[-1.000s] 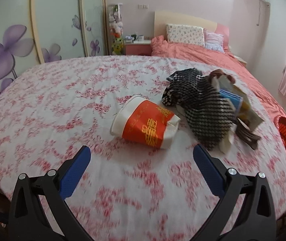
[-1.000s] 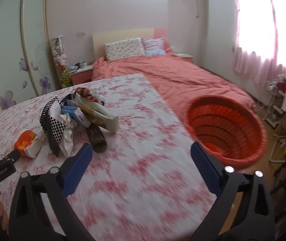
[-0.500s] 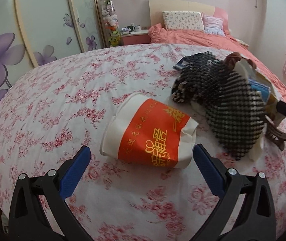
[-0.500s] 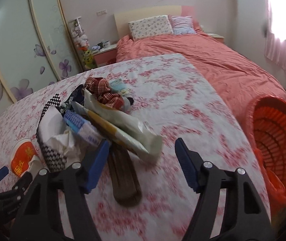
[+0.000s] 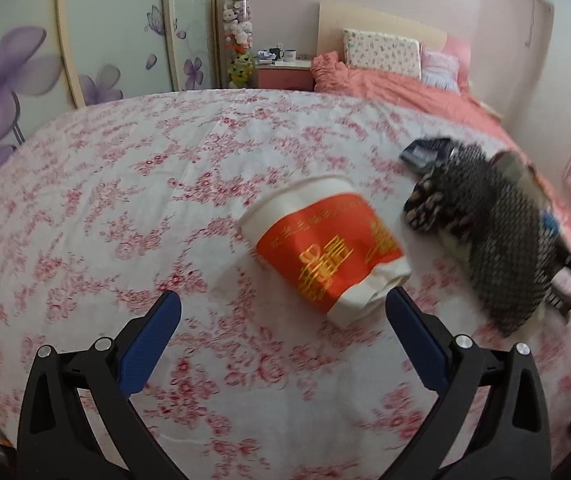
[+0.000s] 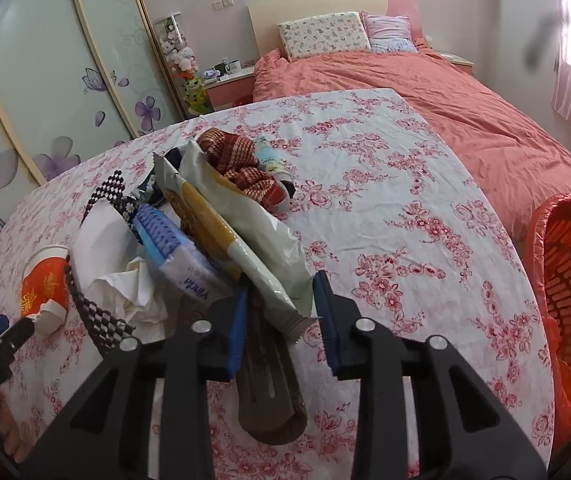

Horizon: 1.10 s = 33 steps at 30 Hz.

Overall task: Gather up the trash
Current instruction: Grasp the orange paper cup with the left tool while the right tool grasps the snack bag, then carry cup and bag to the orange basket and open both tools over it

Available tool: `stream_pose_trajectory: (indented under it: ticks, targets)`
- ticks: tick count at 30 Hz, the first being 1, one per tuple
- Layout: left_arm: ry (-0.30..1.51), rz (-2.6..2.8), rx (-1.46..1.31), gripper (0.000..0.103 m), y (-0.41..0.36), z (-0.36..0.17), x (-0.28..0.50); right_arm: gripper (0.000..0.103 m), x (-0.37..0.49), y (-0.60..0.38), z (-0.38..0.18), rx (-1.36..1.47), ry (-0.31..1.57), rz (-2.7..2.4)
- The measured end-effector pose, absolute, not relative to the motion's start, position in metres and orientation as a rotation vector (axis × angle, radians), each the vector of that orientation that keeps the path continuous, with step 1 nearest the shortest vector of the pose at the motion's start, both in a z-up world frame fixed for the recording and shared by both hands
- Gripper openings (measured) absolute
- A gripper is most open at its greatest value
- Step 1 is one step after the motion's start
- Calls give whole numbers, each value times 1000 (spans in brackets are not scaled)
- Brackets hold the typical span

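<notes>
Right claw: jaws closing around the lower corner of a pale snack wrapper in the trash pile on the floral-clothed desk. Left claw: released, spread wide just short of a crushed red paper cup lying sideways. Orange basket beside desk edge.

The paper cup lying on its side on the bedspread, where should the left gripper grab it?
Grip the paper cup across its crushed base end, nearest the left gripper. Come from that end, fingers on both sides: there the base is already flattened and narrower than the rim.
</notes>
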<state>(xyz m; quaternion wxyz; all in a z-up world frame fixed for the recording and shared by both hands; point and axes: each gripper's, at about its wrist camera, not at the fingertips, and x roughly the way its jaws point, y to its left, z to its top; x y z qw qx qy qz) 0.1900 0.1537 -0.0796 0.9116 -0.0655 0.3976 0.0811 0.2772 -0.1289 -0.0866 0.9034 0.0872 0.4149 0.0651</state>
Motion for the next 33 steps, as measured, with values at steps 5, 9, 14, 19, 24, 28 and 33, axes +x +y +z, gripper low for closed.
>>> stream_pose_trajectory:
  ticks: [5, 9, 14, 19, 24, 28, 33]
  targets:
    - [836, 156, -141, 101, 139, -80, 207, 37, 281, -126, -83, 185, 852, 146]
    - [862, 178, -144, 101, 135, -84, 220, 35, 284, -119, -83, 155, 854, 153]
    - [894, 188, -170, 97, 140, -90, 229, 23, 277, -120, -78, 160, 840, 173]
    - [902, 175, -191, 77, 144, -94, 230, 22, 264, -119, -64, 143, 788, 185]
    - [878, 157, -189, 75, 146, -89, 226, 22, 252, -122, -51, 151, 749, 191]
    - [851, 152, -168, 74, 144, -78, 220, 22, 243, -131, -43, 166, 719, 176]
    - [804, 140, -142, 74, 136, -60, 212, 22, 231, -144, -31, 186, 679, 148]
